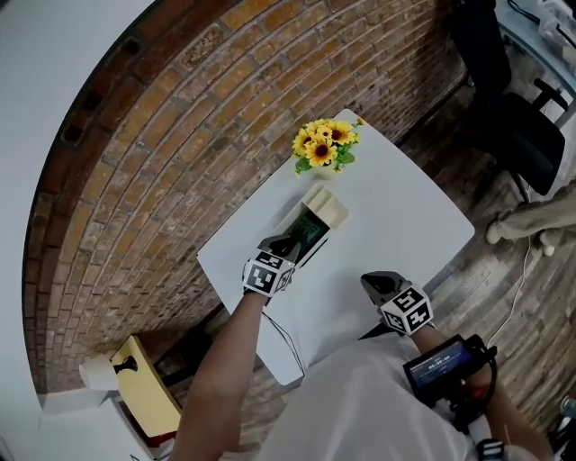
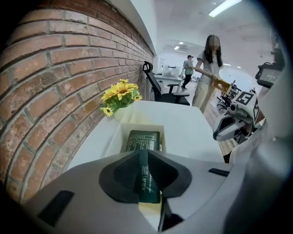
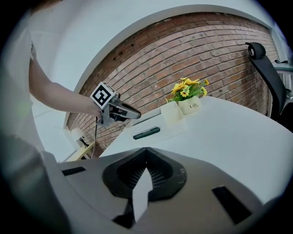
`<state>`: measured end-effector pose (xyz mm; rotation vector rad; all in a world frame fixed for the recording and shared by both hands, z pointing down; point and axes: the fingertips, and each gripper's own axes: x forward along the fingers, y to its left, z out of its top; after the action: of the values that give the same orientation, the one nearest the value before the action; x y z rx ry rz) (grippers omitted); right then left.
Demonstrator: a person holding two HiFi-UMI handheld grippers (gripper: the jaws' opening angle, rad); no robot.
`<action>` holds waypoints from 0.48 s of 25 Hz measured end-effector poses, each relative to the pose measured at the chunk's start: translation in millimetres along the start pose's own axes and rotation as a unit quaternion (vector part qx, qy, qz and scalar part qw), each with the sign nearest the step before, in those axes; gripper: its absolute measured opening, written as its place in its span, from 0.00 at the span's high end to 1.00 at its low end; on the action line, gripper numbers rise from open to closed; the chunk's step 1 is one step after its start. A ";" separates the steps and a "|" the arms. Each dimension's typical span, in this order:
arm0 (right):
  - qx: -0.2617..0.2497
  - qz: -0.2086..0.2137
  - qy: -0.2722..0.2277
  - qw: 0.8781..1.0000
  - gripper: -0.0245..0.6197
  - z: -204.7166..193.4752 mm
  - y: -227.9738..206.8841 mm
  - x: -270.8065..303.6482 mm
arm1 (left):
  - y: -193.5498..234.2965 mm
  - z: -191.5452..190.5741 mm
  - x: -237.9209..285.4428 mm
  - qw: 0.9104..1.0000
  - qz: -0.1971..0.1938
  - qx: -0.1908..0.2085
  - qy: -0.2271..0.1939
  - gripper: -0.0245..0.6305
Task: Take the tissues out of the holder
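White table w/ rounded corners, set beside a red brick wall. At the table's far end, next to the wall: bunch of yellow sunflowers w/ green leaves in a small white pot w/ dark lettering. Black office chair stands beyond the table on a wood-plank floor. Pale yellow piece of furniture sits low by the wall. Bg of left gripper view: bright office, ceiling strip light, one person standing, another further off.
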<state>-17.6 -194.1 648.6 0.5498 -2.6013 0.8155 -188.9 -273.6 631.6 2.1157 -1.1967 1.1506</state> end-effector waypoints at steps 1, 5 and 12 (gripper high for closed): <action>0.002 -0.003 -0.001 1.000 0.95 -1.0 -2.0 -2.2 | 1.5 -1.9 3.5 1.000 -0.004 0.007 0.009 0.89; 0.010 -0.016 -0.005 1.000 0.95 -3.7 -11.3 -10.3 | 5.8 -9.2 11.2 0.999 -0.018 0.031 0.040 0.84; 0.008 -0.017 -0.005 1.000 0.95 -8.6 -10.5 -13.8 | 3.3 -10.2 20.0 0.993 -0.060 0.060 0.078 0.66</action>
<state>0.9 -193.4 654.0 0.6018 -2.5891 0.8247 -190.8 -277.7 653.8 2.1078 -0.9389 1.3357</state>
